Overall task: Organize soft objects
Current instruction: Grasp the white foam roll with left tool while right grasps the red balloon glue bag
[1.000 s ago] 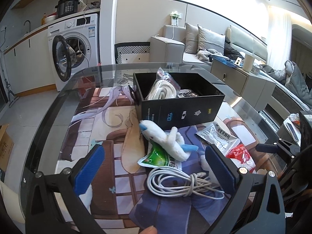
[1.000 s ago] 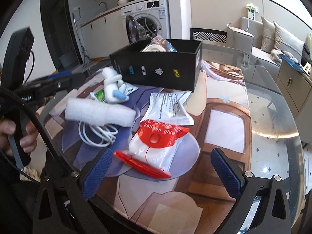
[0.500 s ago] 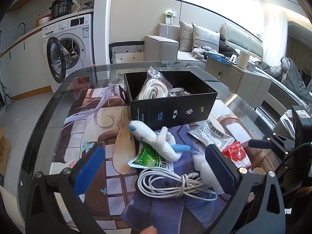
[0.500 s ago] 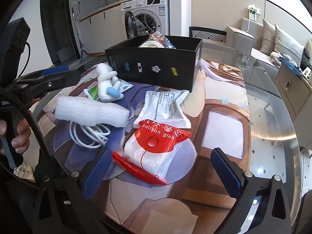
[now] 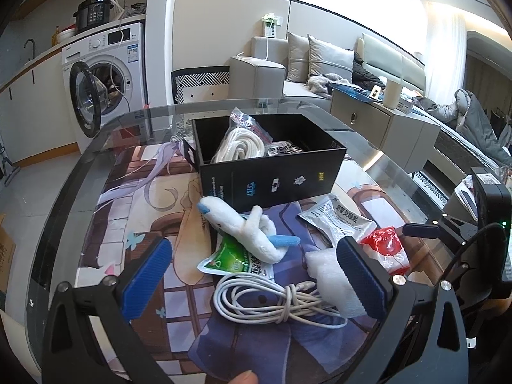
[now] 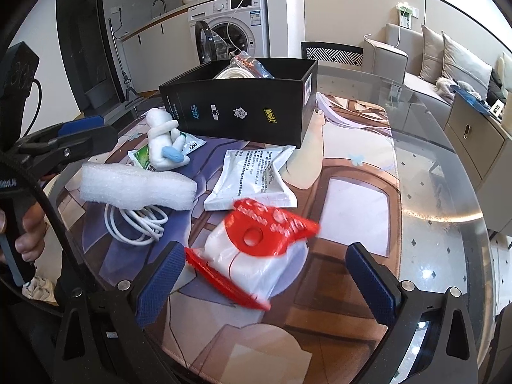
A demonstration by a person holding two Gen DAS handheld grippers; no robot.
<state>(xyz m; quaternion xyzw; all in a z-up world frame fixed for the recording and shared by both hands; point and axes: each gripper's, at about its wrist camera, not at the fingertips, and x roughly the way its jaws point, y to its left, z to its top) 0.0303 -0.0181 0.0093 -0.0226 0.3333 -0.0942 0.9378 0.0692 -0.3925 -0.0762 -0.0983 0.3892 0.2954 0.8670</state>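
The glass table (image 5: 80, 172) is seen spread with a printed mat (image 6: 358, 172), and on the mat, toward the far side, the open black box (image 5: 272, 172) is set. Inside the box a bagged coil of white rope (image 5: 238, 142) is packed against the left half, with a dark printed packet just beside it.

In front of the box the loose soft things are scattered. A white foam roll (image 6: 137, 188) is laid across the coiled white cable (image 5: 275, 297), touching it. The white plush toy (image 5: 246, 227) with blue tips is found lying on the green sachet (image 5: 233, 259), just in front of the box wall. A silver-white packet (image 6: 252, 176) is laid flat beside the box's near corner, and the red-and-white bag (image 6: 256, 252) marked "balloon glue" is placed just below it, slightly blurred in the right wrist view.

The left gripper (image 5: 252, 275) is held above the cable and foam, its blue-padded jaws spread wide with nothing between them; the foam roll is partly covered by the right-hand pad (image 5: 361, 275). The right gripper (image 6: 265, 280) is held low over the red-and-white bag, jaws likewise wide apart, the bag lying between and beneath the pads but not seen to be pinched.
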